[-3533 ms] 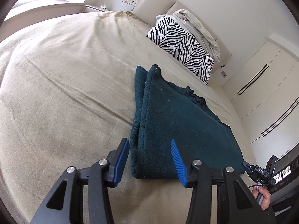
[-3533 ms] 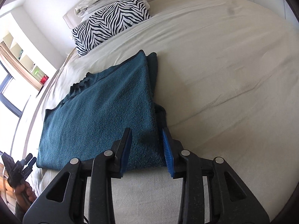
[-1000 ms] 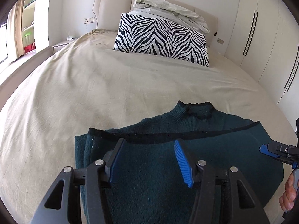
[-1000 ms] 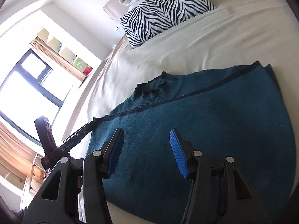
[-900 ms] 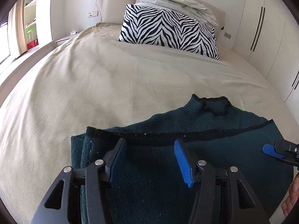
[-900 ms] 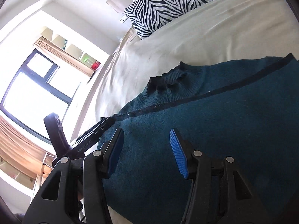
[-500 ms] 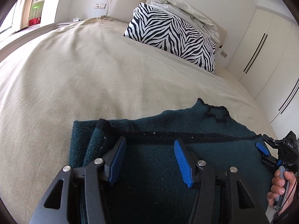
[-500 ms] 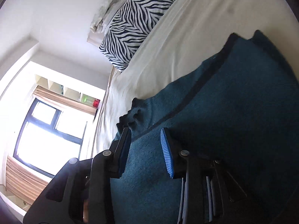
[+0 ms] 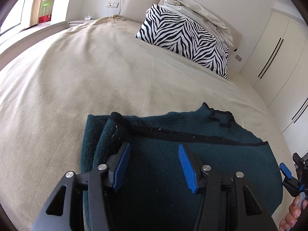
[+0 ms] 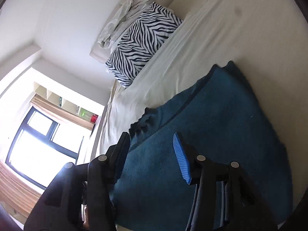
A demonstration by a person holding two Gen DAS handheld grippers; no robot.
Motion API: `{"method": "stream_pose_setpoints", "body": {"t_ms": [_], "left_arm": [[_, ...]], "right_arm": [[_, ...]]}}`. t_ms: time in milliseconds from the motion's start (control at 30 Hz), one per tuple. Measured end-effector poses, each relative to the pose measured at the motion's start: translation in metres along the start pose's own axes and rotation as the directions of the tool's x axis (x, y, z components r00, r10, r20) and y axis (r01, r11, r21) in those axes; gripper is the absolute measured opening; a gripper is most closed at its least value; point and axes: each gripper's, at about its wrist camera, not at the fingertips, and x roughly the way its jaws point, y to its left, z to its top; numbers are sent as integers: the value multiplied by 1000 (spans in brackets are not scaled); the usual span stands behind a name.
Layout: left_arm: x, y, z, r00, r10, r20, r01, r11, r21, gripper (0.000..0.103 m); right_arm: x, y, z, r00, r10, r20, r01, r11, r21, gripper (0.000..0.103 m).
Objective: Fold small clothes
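Observation:
A dark teal knit sweater (image 9: 202, 154) lies folded on the beige bed (image 9: 86, 80), its collar (image 9: 221, 115) pointing toward the pillow. My left gripper (image 9: 152, 165) is open and hovers just above the sweater's left part, near the folded-in left edge. In the right wrist view the same sweater (image 10: 221, 125) fills the lower half. My right gripper (image 10: 152, 152) is open and empty above the sweater's near edge, and its view is strongly tilted. The right gripper also shows at the far right of the left wrist view (image 9: 288, 175), beside the sweater's right edge.
A zebra-print pillow (image 9: 184, 38) with a crumpled pale sheet (image 9: 198, 5) on top leans on the headboard. White wardrobes (image 9: 279, 44) stand to the right. A window (image 10: 38, 140) and shelves lie to the left of the bed.
Both grippers swung from the sweater's sides to its near edge and dropped closer to it. The right gripper narrowed half a second ago, has reopened, and its view has rolled further.

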Motion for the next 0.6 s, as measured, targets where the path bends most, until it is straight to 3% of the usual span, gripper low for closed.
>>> {"method": "stream_pose_setpoints", "body": {"t_ms": [100,167,233,300,367,500,600], "left_arm": [[-33,-26,-25,999,-48,8,48,998,42,54],[-38,-42,-48,997,-66,-35,69,993,97,54],[-31,-47,-70,995,-46,-91,58,990,130,54],[-34,-39,-84,996,-59,-71,68,989,131,53],[-42,-28,-85,994,-84,-66,90,992,92,53],[-54,-7,-88,992,-102,-69,106,992,61,52],[-67,17,-95,990,-127,-59,126,992,-12,50]], "right_arm": [[48,37,-51,982,73,-173,-81,996,-43,51],[79,45,-78,958,46,-284,-67,996,-65,51],[92,33,-94,946,21,-325,-39,998,-47,51],[80,17,-96,953,77,-294,-79,997,5,40],[47,-9,-95,968,87,-234,-71,995,77,39],[-12,-56,-63,998,4,-60,5,990,141,39],[-67,-93,-50,996,-67,64,50,969,241,39]]}}
